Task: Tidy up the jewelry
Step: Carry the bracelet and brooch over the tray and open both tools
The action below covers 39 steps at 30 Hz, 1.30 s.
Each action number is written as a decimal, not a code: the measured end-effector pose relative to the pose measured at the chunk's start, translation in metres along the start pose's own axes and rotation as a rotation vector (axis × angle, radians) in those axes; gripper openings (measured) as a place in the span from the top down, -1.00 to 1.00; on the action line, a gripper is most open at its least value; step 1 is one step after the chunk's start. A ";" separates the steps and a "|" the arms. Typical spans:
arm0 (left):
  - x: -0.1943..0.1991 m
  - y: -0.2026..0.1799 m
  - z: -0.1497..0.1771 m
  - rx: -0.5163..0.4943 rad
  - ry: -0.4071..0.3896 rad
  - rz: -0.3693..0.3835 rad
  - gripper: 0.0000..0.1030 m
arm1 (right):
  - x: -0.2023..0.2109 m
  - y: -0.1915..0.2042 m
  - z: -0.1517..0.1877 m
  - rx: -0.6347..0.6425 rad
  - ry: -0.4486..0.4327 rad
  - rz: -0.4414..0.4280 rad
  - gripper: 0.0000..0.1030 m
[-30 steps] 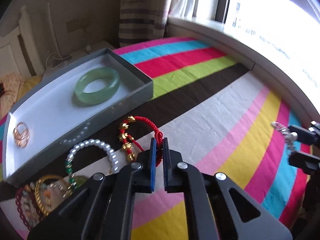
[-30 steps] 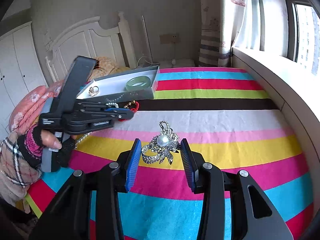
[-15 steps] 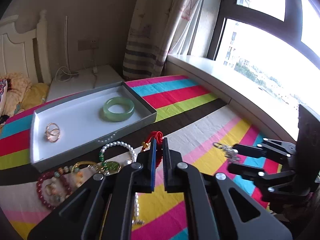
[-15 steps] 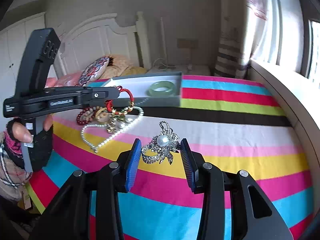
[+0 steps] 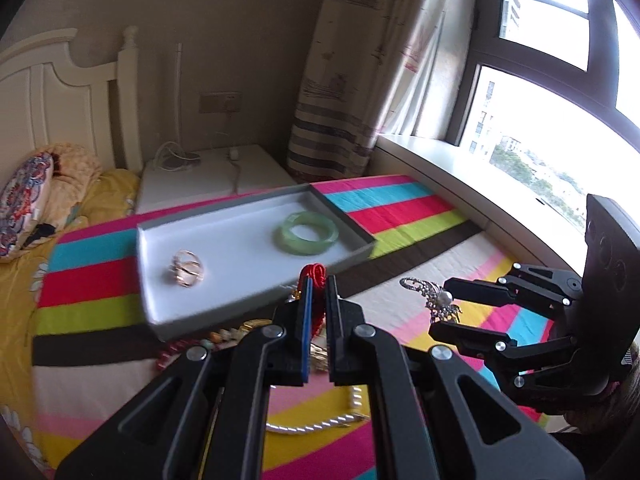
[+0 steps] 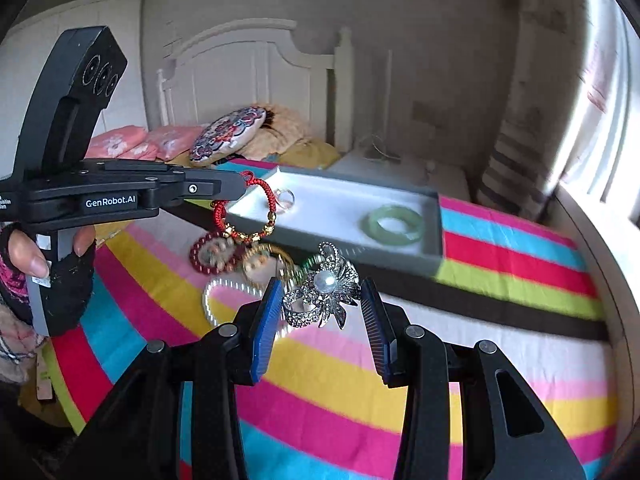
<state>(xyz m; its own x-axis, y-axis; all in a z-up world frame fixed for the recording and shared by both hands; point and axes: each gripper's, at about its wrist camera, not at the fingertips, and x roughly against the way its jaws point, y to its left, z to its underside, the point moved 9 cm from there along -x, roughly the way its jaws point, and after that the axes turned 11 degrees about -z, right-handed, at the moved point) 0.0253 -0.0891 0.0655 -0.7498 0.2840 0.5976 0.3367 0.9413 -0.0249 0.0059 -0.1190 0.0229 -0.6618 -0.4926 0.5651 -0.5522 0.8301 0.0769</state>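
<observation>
The left gripper (image 5: 316,296) pinches a red bracelet (image 6: 244,212) hanging just over the tray's (image 6: 434,236) near-left corner; the right gripper (image 6: 320,308) grasps a brooch (image 6: 324,296) short of its front wall.

Bright daylight comes in through the window (image 5: 560,128), which glares white. The room's edges bend and go dark. The tray (image 6: 400,258) looks blurry.

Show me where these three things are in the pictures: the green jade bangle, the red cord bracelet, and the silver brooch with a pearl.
green jade bangle (image 5: 306,233): left wrist view, on its near band.
red cord bracelet (image 6: 267,194): right wrist view, on the red cord's right side.
silver brooch (image 6: 323,280): right wrist view, on its pearl.
</observation>
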 end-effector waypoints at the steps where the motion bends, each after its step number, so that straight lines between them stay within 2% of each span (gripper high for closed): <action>1: -0.002 0.007 -0.004 0.002 0.003 -0.009 0.90 | -0.008 0.000 -0.007 0.009 0.001 -0.005 0.24; 8: -0.025 0.047 -0.029 0.038 0.014 -0.055 0.90 | -0.044 -0.008 -0.044 0.028 0.000 -0.019 0.24; 16: -0.059 0.071 -0.058 0.074 0.015 -0.086 0.90 | -0.086 -0.029 -0.078 0.022 0.004 -0.010 0.24; 23: -0.112 0.090 -0.067 0.119 0.071 -0.110 0.89 | -0.140 -0.047 -0.073 0.006 0.074 0.005 0.24; 34: -0.176 0.103 -0.049 0.117 0.162 -0.156 0.89 | -0.192 -0.069 -0.059 -0.031 0.154 0.020 0.22; 35: -0.179 0.104 -0.049 0.117 0.163 -0.166 0.86 | -0.193 -0.070 -0.059 -0.034 0.158 0.021 0.18; 36: -0.181 0.106 -0.048 0.119 0.164 -0.178 0.67 | -0.194 -0.070 -0.057 -0.039 0.172 0.014 0.06; 37: -0.183 0.108 -0.048 0.124 0.164 -0.186 0.52 | -0.193 -0.070 -0.057 -0.037 0.168 0.014 0.05; 39: -0.180 0.112 -0.048 0.134 0.148 -0.208 0.09 | -0.189 -0.070 -0.057 -0.025 0.169 0.018 0.05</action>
<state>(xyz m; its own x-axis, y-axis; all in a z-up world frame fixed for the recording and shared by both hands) 0.2253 -0.0438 -0.0060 -0.7004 0.0615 0.7111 0.0986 0.9951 0.0110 0.1988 -0.0687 -0.0424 -0.5758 -0.4286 0.6963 -0.5269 0.8457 0.0848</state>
